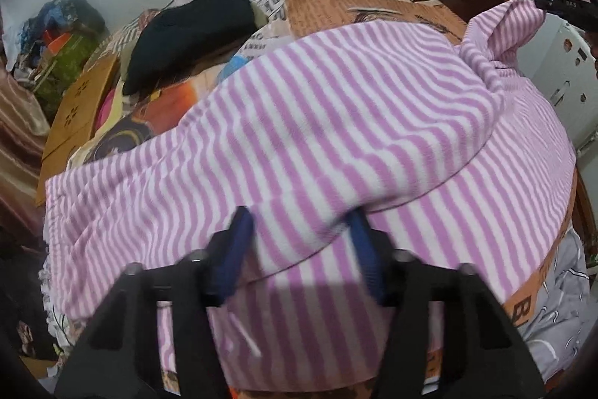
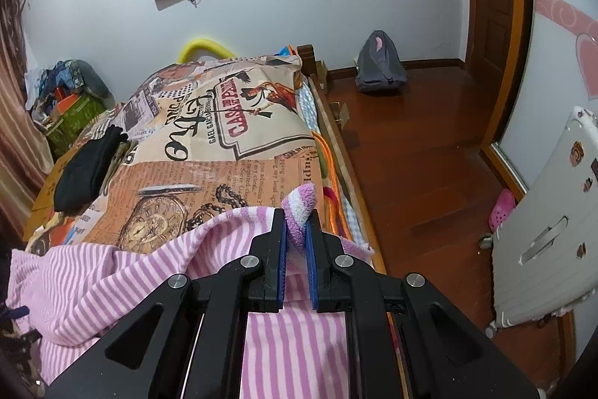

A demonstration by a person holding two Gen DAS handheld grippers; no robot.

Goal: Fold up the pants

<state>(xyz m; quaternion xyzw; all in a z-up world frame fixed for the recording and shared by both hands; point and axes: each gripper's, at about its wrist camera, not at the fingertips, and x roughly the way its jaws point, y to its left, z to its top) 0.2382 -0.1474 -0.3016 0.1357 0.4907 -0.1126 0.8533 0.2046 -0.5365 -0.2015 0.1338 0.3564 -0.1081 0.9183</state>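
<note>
Pants [image 1: 336, 122] lie across the bed [image 2: 209, 167], pink-and-white stripes, one layer already lapped over another

Right gripper [image 2: 297, 230]: fingers [image 2: 278, 249] pressed nearly together, pinching a bunched corner of the pants; a tuft of cloth pokes out past the tips. The corner is lifted off the bed, so the cloth hangs from the tips in a ridge back toward the main body. Seen from the left camera, the same corner stands up as a peak at far right. Reason, I'd guess: holding that end up keeps the fold edge taut and ready to carry over

Left gripper [image 1: 299, 223]: fingers [image 1: 239, 230] spread partway, a fold of the upper layer sits between them, right at the tips, its hem running just under them. Blurred there, so I can't tell if the pads actually press on it; it looks like a straddle, not yet a firm pinch. Probably it wants the near edge so both ends move together

Risk: if the left only catches the top layer, the fold goes skewed

Black garment [image 1: 190, 32] lies well beyond the tips, apart from the pants
</note>
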